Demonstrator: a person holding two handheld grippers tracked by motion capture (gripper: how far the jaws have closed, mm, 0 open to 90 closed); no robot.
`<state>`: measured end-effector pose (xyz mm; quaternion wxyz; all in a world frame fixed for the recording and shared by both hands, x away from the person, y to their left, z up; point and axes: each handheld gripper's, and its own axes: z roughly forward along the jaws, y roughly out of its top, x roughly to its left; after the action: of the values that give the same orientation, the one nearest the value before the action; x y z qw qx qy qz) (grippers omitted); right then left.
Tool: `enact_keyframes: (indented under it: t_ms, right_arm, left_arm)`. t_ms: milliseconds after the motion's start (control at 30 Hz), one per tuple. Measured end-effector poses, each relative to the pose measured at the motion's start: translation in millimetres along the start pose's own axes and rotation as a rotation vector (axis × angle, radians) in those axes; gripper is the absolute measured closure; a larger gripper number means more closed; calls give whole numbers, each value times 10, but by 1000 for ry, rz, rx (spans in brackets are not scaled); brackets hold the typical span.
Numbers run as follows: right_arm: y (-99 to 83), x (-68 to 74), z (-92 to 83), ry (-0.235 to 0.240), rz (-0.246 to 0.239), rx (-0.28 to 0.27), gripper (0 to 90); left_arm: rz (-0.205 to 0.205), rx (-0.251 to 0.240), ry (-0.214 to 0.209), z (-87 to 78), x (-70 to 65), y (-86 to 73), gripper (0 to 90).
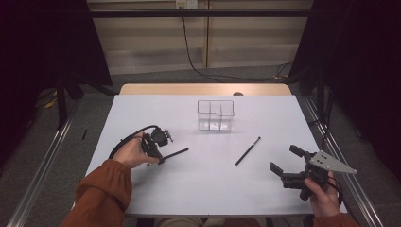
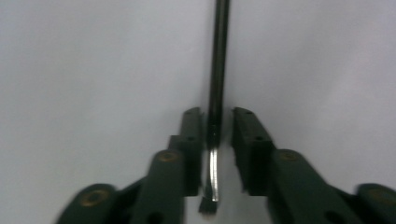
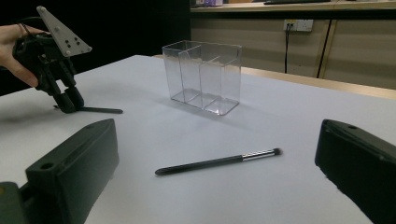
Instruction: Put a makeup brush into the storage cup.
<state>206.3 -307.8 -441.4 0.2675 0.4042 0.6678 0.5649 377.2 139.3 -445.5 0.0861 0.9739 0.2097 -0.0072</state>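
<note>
High view: two slim black makeup brushes lie on the white table [image 1: 142, 109], and one clear plastic organizer [image 1: 216, 115] with compartments stands behind them, near the far edge. I can read no brand or writing on anything. The left gripper [image 1: 160, 160] has its jaws almost closed around the first brush [image 1: 176, 152], near its metal ferrule; whether the pads press it I cannot tell. The second brush [image 1: 248, 151] lies free between the grippers, with nothing in the way. The right gripper [image 1: 283, 163] rests at the right, jaws wide apart and empty.
</note>
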Motion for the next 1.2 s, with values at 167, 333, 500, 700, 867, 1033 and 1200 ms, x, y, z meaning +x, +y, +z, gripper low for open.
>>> enact_keyframes:
  t_ms: [167,333,500,700,867,1033,1200]
  right_arm:
    - [0,4,3,0,-2,4,0]
    - [-2,-3,4,3,-1,6,0]
    - [-3,-3,5,4,-1,6,0]
    - [-2,-2,4,-2,-3,5,0]
    - [-1,-2,6,0,-2,5,0]
    - [0,-5,10,0,-1,6,0]
    - [-1,-9,9,-3,3,3,0]
  left_arm:
    - [-17,-9,-21,2,43,-19,838]
    - [-9,8,-27,-6,62,-5,841]
    - [-27,-10,-27,-7,55,-14,842]
    - [-28,-15,-35,-29,67,-32,842]
    - [-61,-53,-47,-31,86,-70,843]
    - [-75,-105,-61,-103,121,-99,842]
    - [-104,-191,-70,-207,142,-173,842]
